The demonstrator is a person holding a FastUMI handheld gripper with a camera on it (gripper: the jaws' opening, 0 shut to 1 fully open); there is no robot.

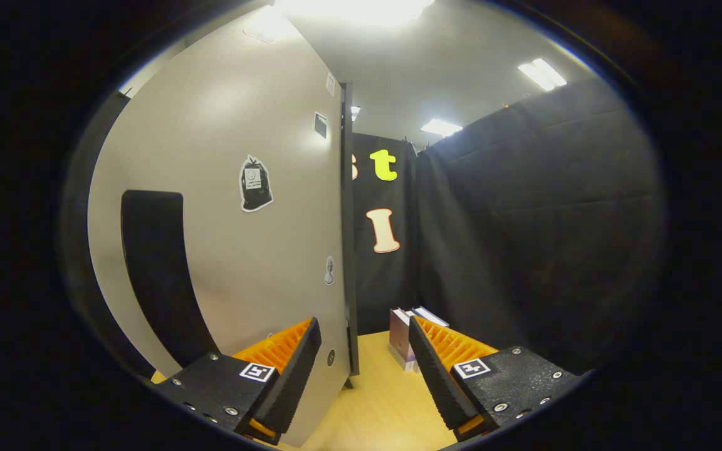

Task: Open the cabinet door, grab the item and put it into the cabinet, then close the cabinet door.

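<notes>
A tall grey cabinet door (pixel 223 207) stands just ahead of my left finger, with a dark curved handle recess (pixel 154 269) and a few stickers on it. Its free edge (pixel 346 238) lies roughly between my fingers. My gripper (pixel 364 369) is open, with nothing held; the door's lower corner reaches into the gap near the left finger (pixel 292 376). Beyond the right finger (pixel 436 376), a small pale purple box (pixel 400 341) stands on the wooden tabletop (pixel 380 407), partly hidden by that finger.
Black cloth walls (pixel 524 238) close the booth at the right and behind the box. The wooden tabletop runs from between the fingers back to the cloth. Ceiling lights (pixel 543 73) glow above.
</notes>
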